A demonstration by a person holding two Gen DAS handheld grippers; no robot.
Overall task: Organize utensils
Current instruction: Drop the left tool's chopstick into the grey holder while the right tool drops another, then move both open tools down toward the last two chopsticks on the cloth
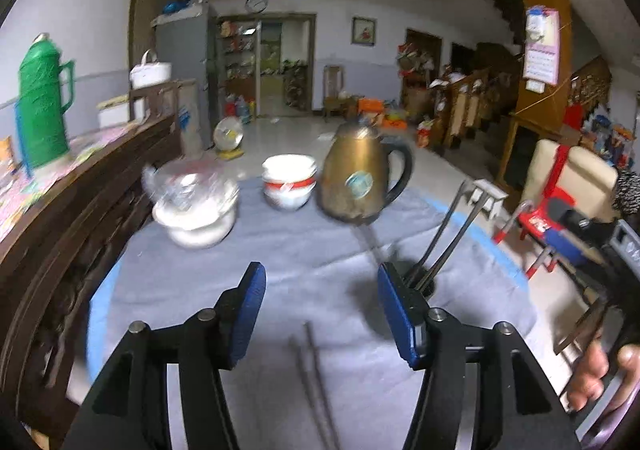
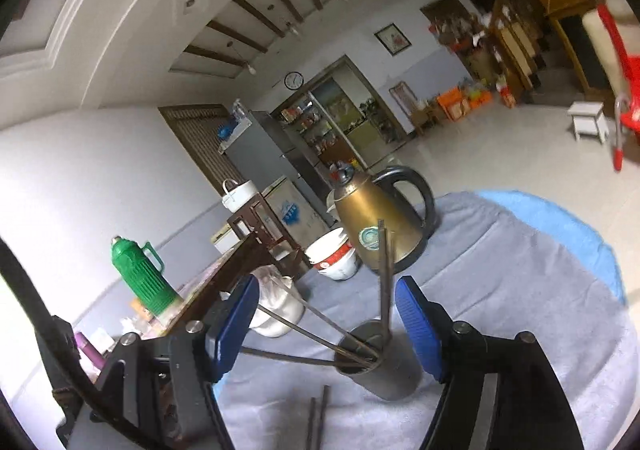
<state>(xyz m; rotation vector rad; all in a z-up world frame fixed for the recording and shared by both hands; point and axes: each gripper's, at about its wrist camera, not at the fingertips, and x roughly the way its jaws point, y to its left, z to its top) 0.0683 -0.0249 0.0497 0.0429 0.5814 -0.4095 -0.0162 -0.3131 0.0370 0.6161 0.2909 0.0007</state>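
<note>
A dark metal holder cup (image 2: 386, 370) stands on the grey-clothed table (image 2: 520, 290) and holds several metal chopsticks (image 2: 384, 282) that lean out of it. My right gripper (image 2: 326, 326) is open and empty just above and around the cup. In the left wrist view the cup (image 1: 422, 282) shows behind the right finger, with chopsticks (image 1: 448, 226) sticking up. My left gripper (image 1: 320, 314) is open and empty above the cloth. A loose pair of chopsticks (image 1: 314, 378) lies on the cloth below it; the pair also shows in the right wrist view (image 2: 318, 422).
A brass kettle (image 1: 360, 178), stacked white bowls (image 1: 289, 182) and a white pot with plastic wrap (image 1: 196, 206) stand at the table's far side. A dark wooden sideboard (image 1: 80, 202) with a green thermos (image 1: 42, 102) runs along the left. Red chair (image 1: 548, 214) at right.
</note>
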